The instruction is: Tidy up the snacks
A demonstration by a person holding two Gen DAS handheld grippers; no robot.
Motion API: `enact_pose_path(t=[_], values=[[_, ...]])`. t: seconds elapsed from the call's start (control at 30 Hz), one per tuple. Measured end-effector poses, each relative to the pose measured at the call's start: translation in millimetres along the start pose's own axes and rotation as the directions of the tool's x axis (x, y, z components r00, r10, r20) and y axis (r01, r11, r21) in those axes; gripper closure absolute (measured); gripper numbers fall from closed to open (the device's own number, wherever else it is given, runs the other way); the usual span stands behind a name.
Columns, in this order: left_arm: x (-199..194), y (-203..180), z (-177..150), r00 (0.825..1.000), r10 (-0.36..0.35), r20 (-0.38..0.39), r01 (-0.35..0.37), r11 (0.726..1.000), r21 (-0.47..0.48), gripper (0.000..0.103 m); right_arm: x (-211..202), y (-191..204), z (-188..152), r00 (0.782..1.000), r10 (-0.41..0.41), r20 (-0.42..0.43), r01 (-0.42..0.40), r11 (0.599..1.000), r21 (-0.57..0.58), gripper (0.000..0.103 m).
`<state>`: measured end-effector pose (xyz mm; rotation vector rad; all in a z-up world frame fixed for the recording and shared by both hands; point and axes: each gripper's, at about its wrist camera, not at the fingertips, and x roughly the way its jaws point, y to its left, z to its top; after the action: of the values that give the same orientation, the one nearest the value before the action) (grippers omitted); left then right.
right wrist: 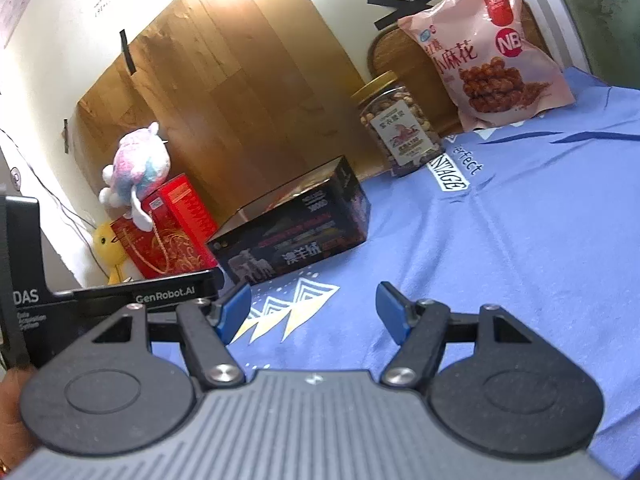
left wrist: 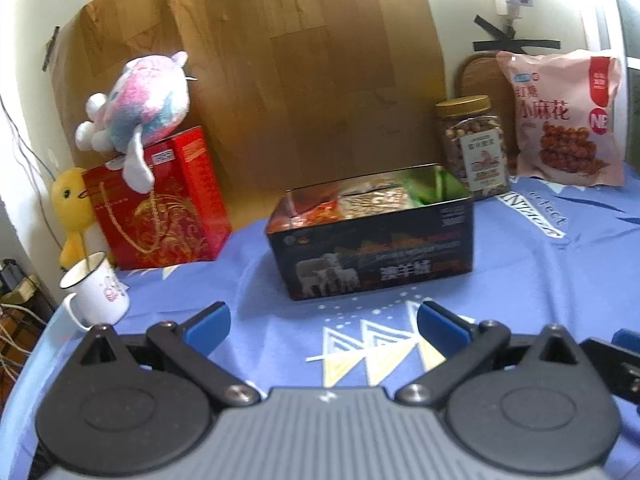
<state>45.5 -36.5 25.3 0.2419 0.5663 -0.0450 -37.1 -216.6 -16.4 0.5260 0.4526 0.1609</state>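
Observation:
A black open tin box (left wrist: 380,264) stands on the blue cloth with snack packets (left wrist: 360,200) inside it; it also shows in the right wrist view (right wrist: 296,236). A jar of nuts (left wrist: 474,144) with a gold lid stands behind it to the right, also in the right wrist view (right wrist: 400,124). A pink snack bag (left wrist: 568,120) leans at the back right, also in the right wrist view (right wrist: 484,48). My left gripper (left wrist: 324,328) is open and empty, in front of the box. My right gripper (right wrist: 312,312) is open and empty, to the right of the box's front.
A red gift box (left wrist: 164,208) with a plush toy (left wrist: 140,108) on top stands at the left, next to a yellow duck toy (left wrist: 72,208) and a white mug (left wrist: 96,292). A wooden board (left wrist: 260,60) lines the back. The left gripper's body (right wrist: 80,280) shows at the right wrist view's left edge.

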Motion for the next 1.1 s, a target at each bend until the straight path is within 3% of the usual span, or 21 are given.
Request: enact_pose_path(t=[0.73,1.1], values=[[19,25,-13,0.99,0.055,-0.127,-0.059,0.998,-0.028,0.0,14,6,-8,0.997,0.058,-0.056,-0.056,0.998,0.031,0.029],[16,26,-16,0.989,0.123,-0.085,-0.121,0.992,0.028,0.0,17,6,-10,0.995,0.066,-0.076,-0.062,0.997,0.048,0.029]])
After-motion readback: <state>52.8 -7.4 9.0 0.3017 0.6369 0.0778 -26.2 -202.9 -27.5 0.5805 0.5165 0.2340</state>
